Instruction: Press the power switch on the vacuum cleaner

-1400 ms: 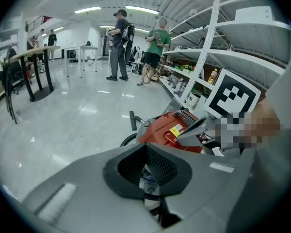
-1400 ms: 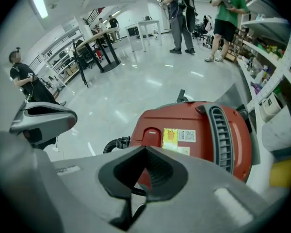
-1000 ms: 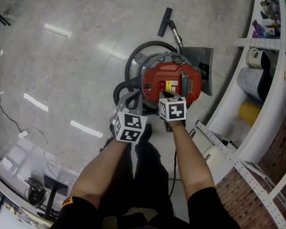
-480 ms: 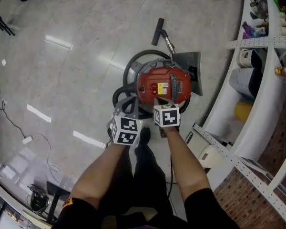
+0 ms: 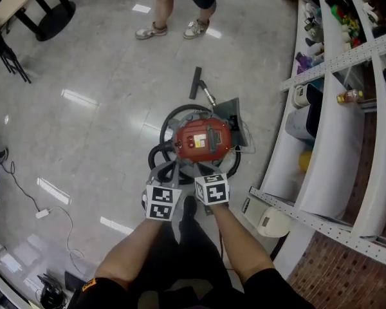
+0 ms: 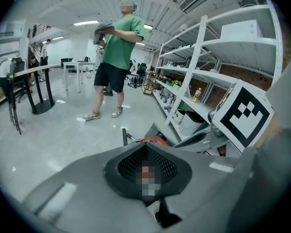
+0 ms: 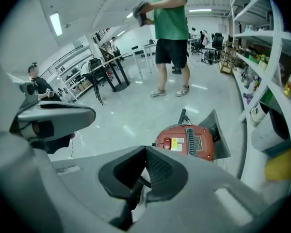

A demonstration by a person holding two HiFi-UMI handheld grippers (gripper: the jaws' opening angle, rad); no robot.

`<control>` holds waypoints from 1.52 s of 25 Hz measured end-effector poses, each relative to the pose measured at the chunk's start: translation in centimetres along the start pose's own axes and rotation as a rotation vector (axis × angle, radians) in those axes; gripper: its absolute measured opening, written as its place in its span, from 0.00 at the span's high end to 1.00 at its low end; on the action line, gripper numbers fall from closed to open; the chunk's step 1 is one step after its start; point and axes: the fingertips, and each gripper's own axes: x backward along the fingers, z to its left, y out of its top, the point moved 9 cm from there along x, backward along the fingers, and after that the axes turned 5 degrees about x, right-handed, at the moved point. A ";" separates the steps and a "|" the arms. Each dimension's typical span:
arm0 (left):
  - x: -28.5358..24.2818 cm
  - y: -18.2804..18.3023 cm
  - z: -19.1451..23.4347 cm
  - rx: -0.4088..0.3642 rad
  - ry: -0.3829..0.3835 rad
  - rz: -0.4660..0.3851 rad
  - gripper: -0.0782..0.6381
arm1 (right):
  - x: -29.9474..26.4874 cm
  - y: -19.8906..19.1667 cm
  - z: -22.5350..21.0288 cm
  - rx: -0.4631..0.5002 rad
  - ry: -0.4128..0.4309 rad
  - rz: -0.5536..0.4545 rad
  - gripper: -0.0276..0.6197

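The red vacuum cleaner [image 5: 202, 140] sits on the grey floor, ringed by its dark hose [image 5: 172, 120]. In the right gripper view the vacuum cleaner [image 7: 186, 142] lies ahead, and its small red power switch [image 7: 167, 141] shows on the left of the top. Both grippers hover side by side on the near side of the machine, clear of it. My left gripper [image 5: 166, 168] [image 6: 146, 163] is shut with nothing in it. My right gripper [image 5: 208, 170] [image 7: 145, 171] is shut and empty too. Only a sliver of red vacuum [image 6: 154, 140] shows over the left jaws.
White shelving [image 5: 321, 140] with bottles and bins runs along the right. A person [image 6: 117, 57] in a green shirt stands beyond the vacuum. The floor nozzle [image 5: 195, 82] points away from me. A white jug [image 5: 273, 221] sits by the shelf foot, and a cable [image 5: 51, 208] trails at the left.
Both grippers have drawn back from the vacuum's top and now sit nearer me. The view has risen and widened, bringing the standing person's legs into sight.
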 end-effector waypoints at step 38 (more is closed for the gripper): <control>20.1 -2.4 -11.0 0.058 0.169 -0.271 0.87 | 25.1 -2.7 6.8 0.262 0.144 -0.497 0.97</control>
